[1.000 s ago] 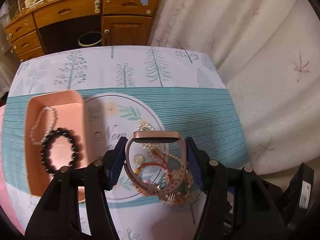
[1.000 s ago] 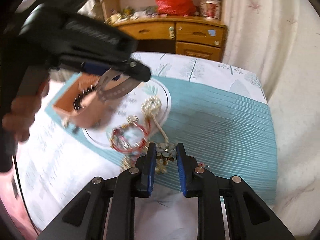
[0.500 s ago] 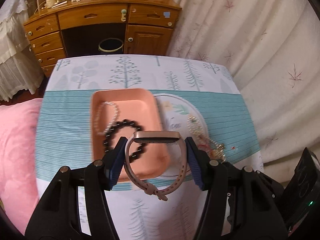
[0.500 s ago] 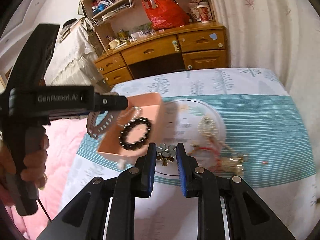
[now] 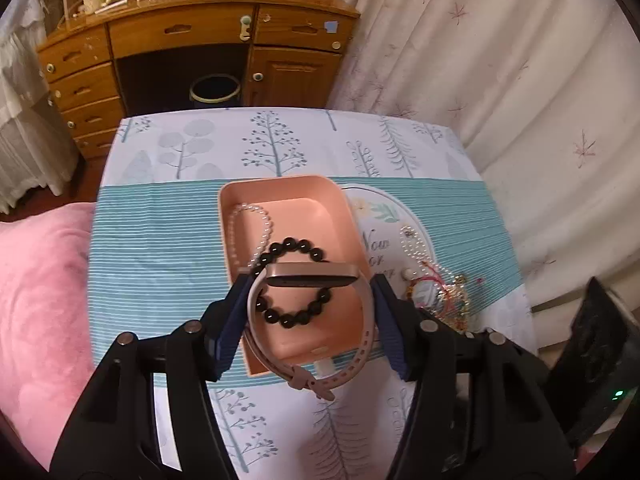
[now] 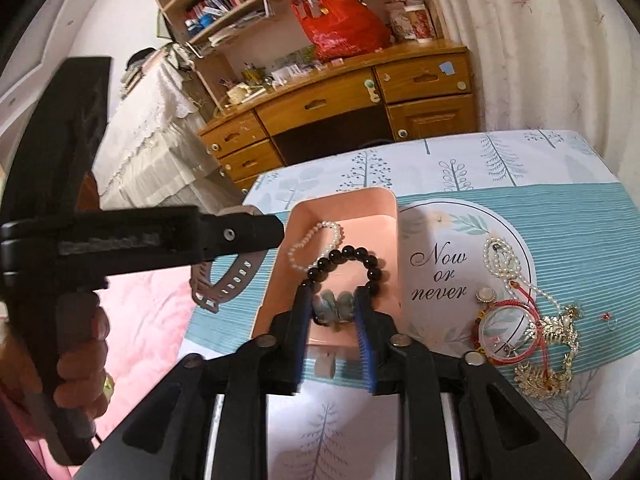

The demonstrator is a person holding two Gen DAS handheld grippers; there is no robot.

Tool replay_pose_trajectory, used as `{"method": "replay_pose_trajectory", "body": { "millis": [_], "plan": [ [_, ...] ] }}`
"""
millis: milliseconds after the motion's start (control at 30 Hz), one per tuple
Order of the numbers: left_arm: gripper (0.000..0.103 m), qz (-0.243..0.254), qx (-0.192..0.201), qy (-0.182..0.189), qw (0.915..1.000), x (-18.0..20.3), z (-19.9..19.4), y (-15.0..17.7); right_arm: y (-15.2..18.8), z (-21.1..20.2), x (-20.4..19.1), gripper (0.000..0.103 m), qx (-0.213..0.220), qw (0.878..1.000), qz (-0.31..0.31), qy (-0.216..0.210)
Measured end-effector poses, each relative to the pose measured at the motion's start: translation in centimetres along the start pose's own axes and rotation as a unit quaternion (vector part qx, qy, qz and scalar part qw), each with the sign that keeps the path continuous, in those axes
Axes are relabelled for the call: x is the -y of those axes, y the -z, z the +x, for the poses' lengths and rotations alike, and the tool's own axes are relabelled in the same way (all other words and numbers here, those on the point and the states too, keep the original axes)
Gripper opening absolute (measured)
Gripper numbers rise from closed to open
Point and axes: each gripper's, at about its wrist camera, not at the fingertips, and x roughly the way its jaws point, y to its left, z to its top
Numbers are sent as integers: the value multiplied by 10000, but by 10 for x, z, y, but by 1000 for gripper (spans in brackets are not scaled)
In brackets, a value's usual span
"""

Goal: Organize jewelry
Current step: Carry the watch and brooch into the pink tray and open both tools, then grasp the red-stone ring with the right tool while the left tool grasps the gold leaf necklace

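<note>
You've swung both grippers over pink tray [image 5: 280,196] w/ black bead bracelet [image 6: 344,254]. L gripper [image 5: 310,312] clamps watch [image 5: 312,280] betw. pads; R gripper [image 6: 334,312] pinches flower brooch [image 6: 332,304].

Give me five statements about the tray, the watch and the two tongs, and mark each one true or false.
1. The left tongs grip a pink smartwatch. True.
2. The pink tray holds no jewelry. False: a black bead bracelet and a pearl bracelet lie in it.
3. The right tongs hold a flower-shaped piece. True.
4. The tangled jewelry pile lies inside the tray. False: it lies on the cloth beside it.
5. The watch strap is unbuckled. False: it forms a closed loop.
</note>
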Motion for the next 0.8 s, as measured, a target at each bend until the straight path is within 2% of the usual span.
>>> {"method": "replay_pose_trajectory", "body": {
  "millis": [33, 67, 133, 333, 633, 800],
  "plan": [
    [58, -22, -45, 11, 10000, 2, 3, -2, -1, 2, -2, 57, -15, 10000, 19, 28],
    [58, -43, -83, 14, 10000, 2, 5, -3, -1, 2, -4, 59, 38, 10000, 47, 50],
    [58, -74, -115, 18, 9999, 1, 7, -3, -1, -2, -6, 60, 166, 9998, 90, 78],
    [59, 26, -228, -95, 9997, 6, 10, 4, 1, -8, 22, 70, 62, 9987, 479, 177],
    [58, 300, -666, -239, 9970, 36, 15, 52, 44, -8, 78, 80, -690, 9894, 1249, 254],
    [58, 489, -907, -286, 9943, 64, 20, 85, 78, -17, 110, 86, -1285, 9818, 1307, 490]
  ]
}}
